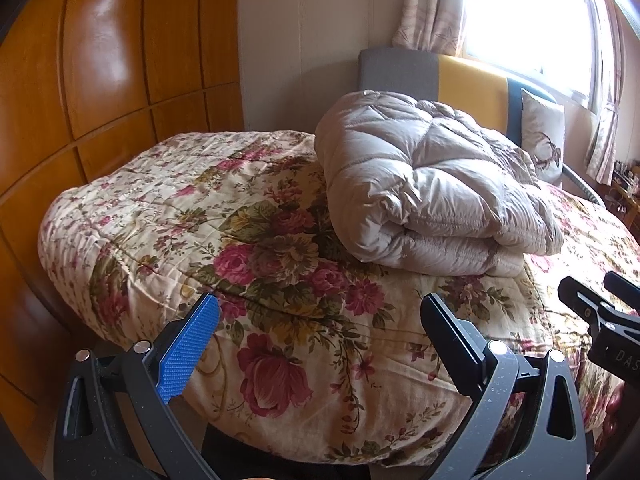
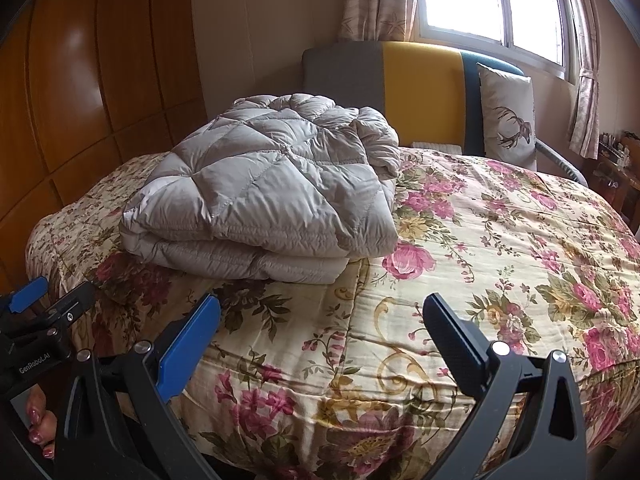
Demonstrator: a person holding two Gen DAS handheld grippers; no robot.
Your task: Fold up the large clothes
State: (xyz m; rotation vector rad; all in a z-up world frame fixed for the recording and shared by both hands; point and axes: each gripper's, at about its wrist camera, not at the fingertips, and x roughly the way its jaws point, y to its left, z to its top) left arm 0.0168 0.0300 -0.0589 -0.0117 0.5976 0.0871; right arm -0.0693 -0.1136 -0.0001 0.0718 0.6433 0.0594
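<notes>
- I have the bed's cream floral quilted bedspread (image 1: 168, 216) filling both views, with the grey, yellow and teal padded headboard (image 2: 416, 92) at the far end under the window.
- On it lies the pale grey diamond-quilted puffy down garment (image 2: 260, 204), already doubled into a thick bundle; its stacked, rounded fold edge faces me and it runs away towards the headboard.
- From my left gripper (image 1: 320, 332) the bundle (image 1: 424, 184) sits ahead and to the right; from my right gripper (image 2: 322, 332) it sits ahead and to the left. So it lies between the two, well apart from both, and I judge neither clearly nearer.
- Both grippers hover over the near edge of the bed with fingers spread wide, pinching nothing.
- Smallest: a white cushion printed with a stag (image 2: 508, 116) leans on the headboard, clear of the bundle.
</notes>
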